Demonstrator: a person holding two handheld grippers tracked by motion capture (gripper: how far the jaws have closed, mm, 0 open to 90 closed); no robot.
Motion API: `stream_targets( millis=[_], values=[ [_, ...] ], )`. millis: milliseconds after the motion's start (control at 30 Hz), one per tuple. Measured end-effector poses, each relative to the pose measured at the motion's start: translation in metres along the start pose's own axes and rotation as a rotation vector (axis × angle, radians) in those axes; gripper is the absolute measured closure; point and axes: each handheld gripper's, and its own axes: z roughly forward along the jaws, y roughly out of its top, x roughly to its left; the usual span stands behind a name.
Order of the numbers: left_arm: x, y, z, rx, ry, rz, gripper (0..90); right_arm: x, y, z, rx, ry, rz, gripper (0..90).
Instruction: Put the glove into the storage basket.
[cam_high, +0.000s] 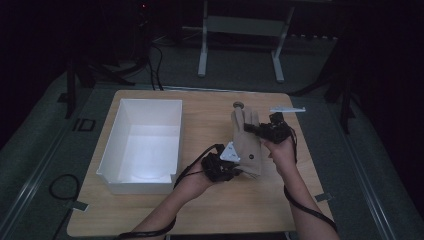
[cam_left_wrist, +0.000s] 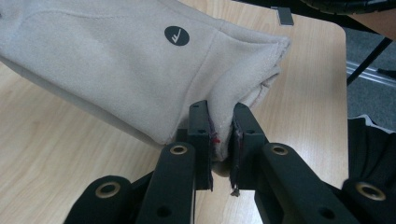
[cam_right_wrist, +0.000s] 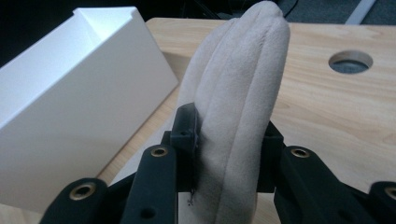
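Observation:
A beige fleece glove (cam_high: 247, 142) with a small round dark logo is held above the wooden table (cam_high: 210, 210) between both grippers. My left gripper (cam_high: 235, 170) is shut on the glove's cuff edge (cam_left_wrist: 243, 93), the fabric pinched between its pads. My right gripper (cam_high: 255, 129) is shut across the glove's fingers (cam_right_wrist: 238, 107), which bulge thick between its jaws. In the high view the glove hangs stretched from the near cuff to the far fingertips.
A white open box (cam_high: 145, 142) stands on the left half of the table, its wall (cam_right_wrist: 70, 107) close beside the right gripper. A round hole (cam_right_wrist: 350, 62) is cut in the tabletop. A pale strip (cam_high: 287, 109) lies at the far right edge. Table legs (cam_high: 202, 45) stand beyond.

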Motion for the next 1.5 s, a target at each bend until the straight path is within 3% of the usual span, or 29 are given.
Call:
stream_targets(
  millis=[333,567,1000,1500],
  values=[
    [0.002,0.014,-0.036,-0.001,0.044,0.013,81.5,0.02,0.028,-0.005,-0.025,0.03,-0.006,68.7],
    [0.007,0.013,-0.054,-0.01,0.068,0.005,81.5,0.036,0.045,-0.001,-0.029,0.036,-0.036,68.6],
    [0.017,-0.005,-0.08,-0.01,0.102,-0.025,81.5,0.062,0.061,0.022,-0.023,0.075,-0.054,68.6],
    [0.028,-0.033,-0.128,-0.017,0.177,-0.077,81.5,0.108,0.085,0.057,-0.014,0.129,-0.094,68.6]
  ],
)
